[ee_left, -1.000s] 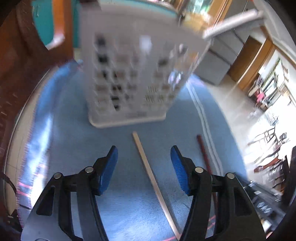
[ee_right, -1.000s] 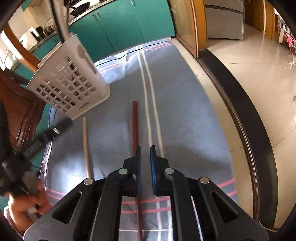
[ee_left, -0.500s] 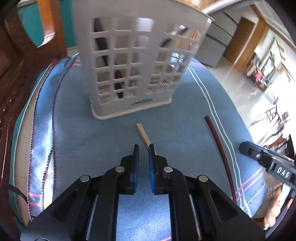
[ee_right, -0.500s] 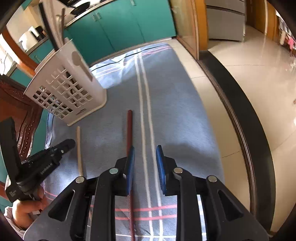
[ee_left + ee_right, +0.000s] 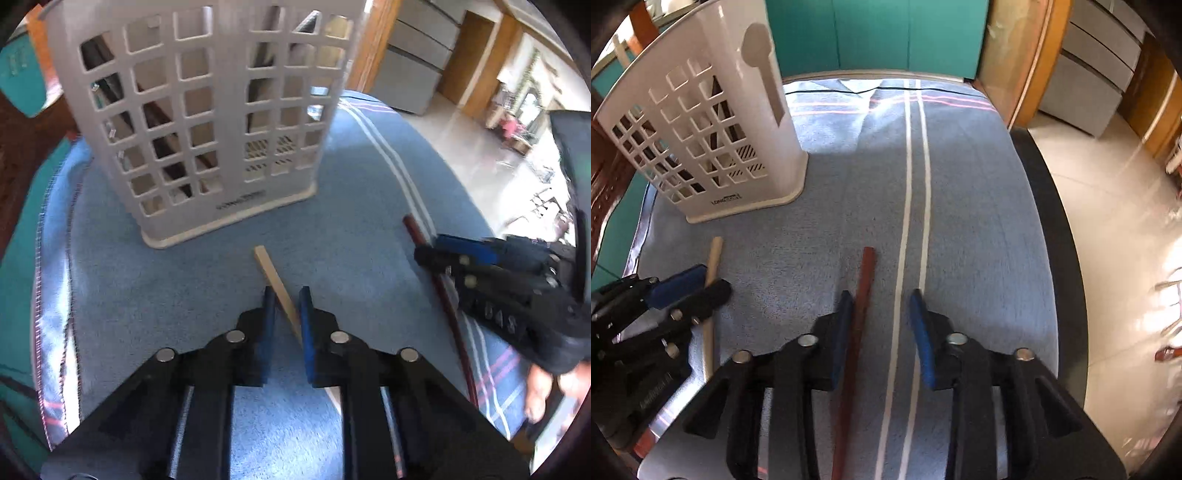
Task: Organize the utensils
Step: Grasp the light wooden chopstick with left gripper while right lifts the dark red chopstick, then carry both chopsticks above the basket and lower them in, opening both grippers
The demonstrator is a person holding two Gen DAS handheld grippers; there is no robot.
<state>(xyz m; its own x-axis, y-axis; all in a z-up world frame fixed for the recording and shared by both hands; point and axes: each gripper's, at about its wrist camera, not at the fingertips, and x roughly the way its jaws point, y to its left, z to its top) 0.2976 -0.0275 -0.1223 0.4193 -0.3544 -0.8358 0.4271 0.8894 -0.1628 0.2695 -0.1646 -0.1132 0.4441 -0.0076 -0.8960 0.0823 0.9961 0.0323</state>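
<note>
The pale wooden chopstick (image 5: 267, 266) is pinched between the nearly closed pads of the left hand-held gripper (image 5: 283, 295). The dark red chopstick (image 5: 866, 273) is laid flat on the blue cloth (image 5: 979, 221) covering the bench. It is straddled by the closing jaws of the right hand-held gripper (image 5: 879, 295), and only one pad is touched. The white slotted utensil basket (image 5: 229, 110) is stood upright beyond both.

Left gripper (image 5: 286, 306): jaws wide apart a second ago, now closed narrowly on the pale chopstick (image 5: 271, 269).
Right gripper (image 5: 881, 306): jaws shut a second ago, now spread wide, with the dark red chopstick (image 5: 866, 273) beside one pad.
Left wrist view: right gripper has come in at the right edge.
</note>
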